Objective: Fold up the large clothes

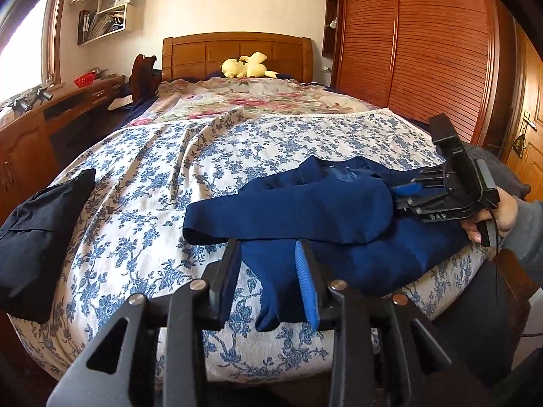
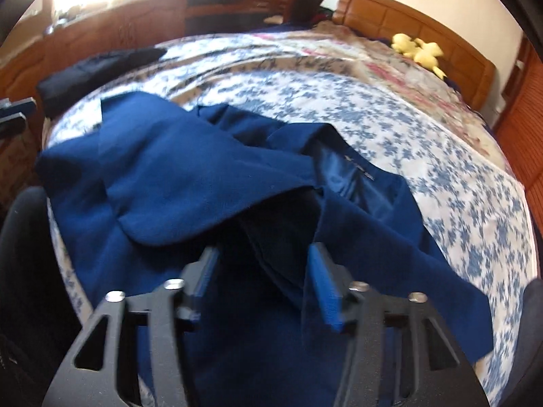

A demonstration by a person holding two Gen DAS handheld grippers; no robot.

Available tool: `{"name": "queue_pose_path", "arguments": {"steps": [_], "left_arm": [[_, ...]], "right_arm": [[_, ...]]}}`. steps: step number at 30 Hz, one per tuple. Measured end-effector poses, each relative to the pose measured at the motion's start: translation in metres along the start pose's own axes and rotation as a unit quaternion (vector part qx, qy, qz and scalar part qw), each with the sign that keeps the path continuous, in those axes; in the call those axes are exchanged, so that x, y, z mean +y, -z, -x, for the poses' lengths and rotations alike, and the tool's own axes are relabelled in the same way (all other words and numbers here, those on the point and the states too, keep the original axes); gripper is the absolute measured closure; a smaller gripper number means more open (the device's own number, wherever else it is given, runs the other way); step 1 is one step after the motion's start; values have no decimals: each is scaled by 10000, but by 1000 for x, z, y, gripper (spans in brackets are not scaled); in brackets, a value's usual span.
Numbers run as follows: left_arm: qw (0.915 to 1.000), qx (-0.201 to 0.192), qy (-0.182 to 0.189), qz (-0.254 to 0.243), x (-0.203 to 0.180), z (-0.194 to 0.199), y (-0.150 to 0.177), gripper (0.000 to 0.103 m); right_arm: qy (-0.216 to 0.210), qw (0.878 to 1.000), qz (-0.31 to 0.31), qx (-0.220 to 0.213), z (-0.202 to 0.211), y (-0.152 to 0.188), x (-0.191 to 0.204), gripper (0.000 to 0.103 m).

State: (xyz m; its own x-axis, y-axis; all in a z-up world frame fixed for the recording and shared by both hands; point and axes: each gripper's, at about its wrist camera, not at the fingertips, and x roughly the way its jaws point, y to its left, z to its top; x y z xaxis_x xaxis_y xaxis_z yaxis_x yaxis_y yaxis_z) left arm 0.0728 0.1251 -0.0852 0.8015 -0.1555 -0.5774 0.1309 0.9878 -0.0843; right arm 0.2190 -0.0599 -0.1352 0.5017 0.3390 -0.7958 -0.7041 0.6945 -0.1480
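Your navy blazer [image 1: 322, 210] is lying bunched near the foot of the bed [image 1: 169, 156], sleeve flopped across, so it's barely started. The black folded garment [image 1: 37, 234] looks done. Left gripper [image 1: 268, 271] is spread around a hem corner, not clamped. Right gripper [image 2: 261, 271] gapes wide over the collar.

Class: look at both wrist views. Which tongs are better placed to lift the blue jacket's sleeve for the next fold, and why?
Probably the left tongs: a hanging end of the blue jacket already lies between their open fingers. The right tongs are open over the collar area.
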Motion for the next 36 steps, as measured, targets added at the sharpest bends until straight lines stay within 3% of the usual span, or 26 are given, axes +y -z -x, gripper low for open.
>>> {"name": "queue_pose_path", "arguments": {"steps": [1,2,9,17,20,24,29,33,36], "left_arm": [[10000,7,16,2,1,-2,0,72],[10000,17,30,-4,1,-4,0,72],[10000,48,59,-6,4,-9,1,72],[10000,38,-21,-34,5,-9,-2,72],[10000,63,-24,-64,3,-10,-3,72],[9999,95,-2,-88,-1,-14,-4,72],[9998,127,71,-97,-6,-21,-6,72],[9997,158,128,-137,-12,-26,-5,72],[9996,182,156,-169,-17,-29,-5,72]], "right_arm": [[-92,9999,90,21,-4,-4,1,94],[-171,9997,188,26,-6,-7,3,103],[265,9986,274,-373,-17,-62,-25,103],[766,9942,-495,-569,-50,-115,-84,103],[1236,9882,-675,-598,-57,-124,-94,103],[1449,9800,-1133,-762,-44,-127,-113,80],[1290,9845,-860,-815,-16,-104,-116,76],[1326,9858,-707,-745,7,-69,-125,59],[1405,9846,-796,-676,23,-42,-142,55]]}}
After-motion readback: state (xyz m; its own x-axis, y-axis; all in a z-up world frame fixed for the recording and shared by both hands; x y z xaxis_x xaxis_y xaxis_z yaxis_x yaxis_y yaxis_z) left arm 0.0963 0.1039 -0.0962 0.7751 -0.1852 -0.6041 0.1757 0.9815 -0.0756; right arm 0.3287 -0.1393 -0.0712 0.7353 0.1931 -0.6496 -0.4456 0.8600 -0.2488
